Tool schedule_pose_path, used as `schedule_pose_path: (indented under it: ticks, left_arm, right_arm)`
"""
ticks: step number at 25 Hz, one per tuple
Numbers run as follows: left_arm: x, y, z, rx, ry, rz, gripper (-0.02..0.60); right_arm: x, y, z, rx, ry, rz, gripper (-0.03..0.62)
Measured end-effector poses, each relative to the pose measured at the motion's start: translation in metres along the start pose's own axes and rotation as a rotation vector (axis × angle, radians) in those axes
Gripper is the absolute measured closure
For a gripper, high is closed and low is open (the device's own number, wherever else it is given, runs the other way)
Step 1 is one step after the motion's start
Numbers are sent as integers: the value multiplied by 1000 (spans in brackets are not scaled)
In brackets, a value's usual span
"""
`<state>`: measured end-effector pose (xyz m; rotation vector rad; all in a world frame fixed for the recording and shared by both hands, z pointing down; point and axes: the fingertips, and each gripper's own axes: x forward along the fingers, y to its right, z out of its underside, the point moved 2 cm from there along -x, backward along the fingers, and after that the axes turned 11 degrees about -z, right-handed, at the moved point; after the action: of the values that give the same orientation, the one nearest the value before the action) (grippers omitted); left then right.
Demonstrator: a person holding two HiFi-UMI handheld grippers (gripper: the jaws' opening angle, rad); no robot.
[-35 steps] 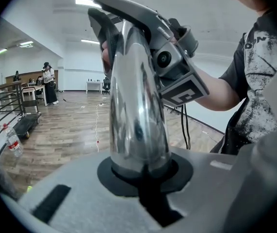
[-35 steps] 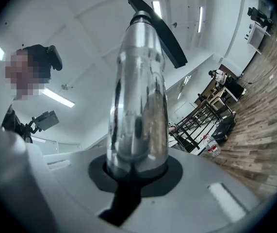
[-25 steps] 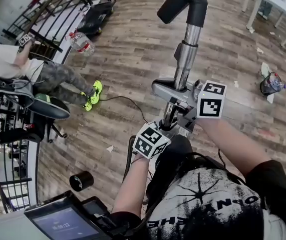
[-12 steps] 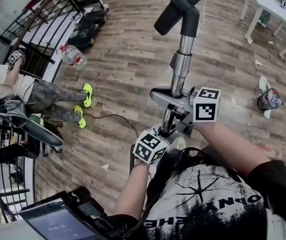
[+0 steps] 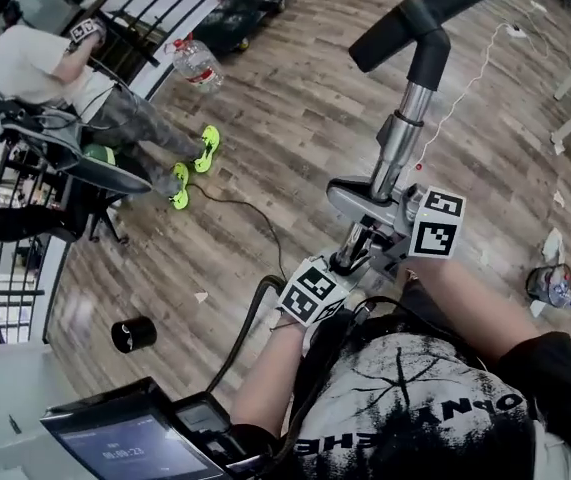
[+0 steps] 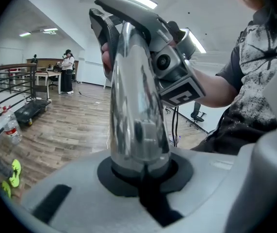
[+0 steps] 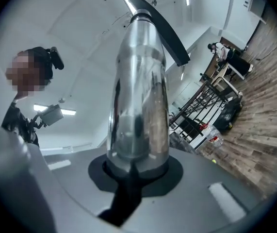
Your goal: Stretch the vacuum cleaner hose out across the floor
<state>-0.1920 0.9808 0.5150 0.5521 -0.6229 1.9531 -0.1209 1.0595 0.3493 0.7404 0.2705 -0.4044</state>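
Observation:
The vacuum cleaner's chrome tube [image 5: 397,158] rises from my hands to a black bent handle [image 5: 427,16] at the top of the head view. My left gripper [image 5: 348,258] is shut on the tube's lower part, its marker cube beside it. My right gripper [image 5: 380,208] is shut on the tube higher up. The black hose [image 5: 241,330] hangs from near the left gripper toward the floor. In the left gripper view the tube [image 6: 136,115] stands between the left gripper [image 6: 140,171]'s jaws. In the right gripper view the tube [image 7: 137,101] sits in the right gripper [image 7: 136,171].
A seated person [image 5: 35,68] in neon-green shoes [image 5: 205,148] is at the upper left beside a black railing [image 5: 15,268]. A water bottle [image 5: 195,63], a black cylinder [image 5: 133,333], a white cord [image 5: 465,83], a thin black cable [image 5: 250,213] and a small bin [image 5: 548,283] lie on the wood floor.
Both grippers have travelled together across the room with the tube still in them. The tube now leans more to the right, and the seated person sits higher in the view.

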Motion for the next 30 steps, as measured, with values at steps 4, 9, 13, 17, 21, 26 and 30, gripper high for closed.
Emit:
schedule_pose_path:
  ticks: [4,9,13,17,21,26,30]
  left_arm:
    - [26,-27,-32,-56,10,-122,528]
    - [56,-42,-63,-174,63,-296,528]
    - [62,-56,-67,-237,85,-442,528]
    - [49,-69,-70,-266,102,-535,529]
    - [36,-87,-84,-290,134,-621,529]
    - [29,-102,-86,-326,157,-721,531]
    - [35,-110,-103,-351,169,-777,531]
  right_arm:
    - [3,27,-29,43,-80,-129,537]
    - [5,44,-47,103,-215,-310,537]
    - [13,47,-43,142,-283,-454,540]
    - [31,39,-42,156,-325,-548,540]
    - [52,33,-50,161,-374,-640,539]
    - [66,26,-51,158,-430,-750,537]
    - [64,29,-65,180,-471,-834,534]
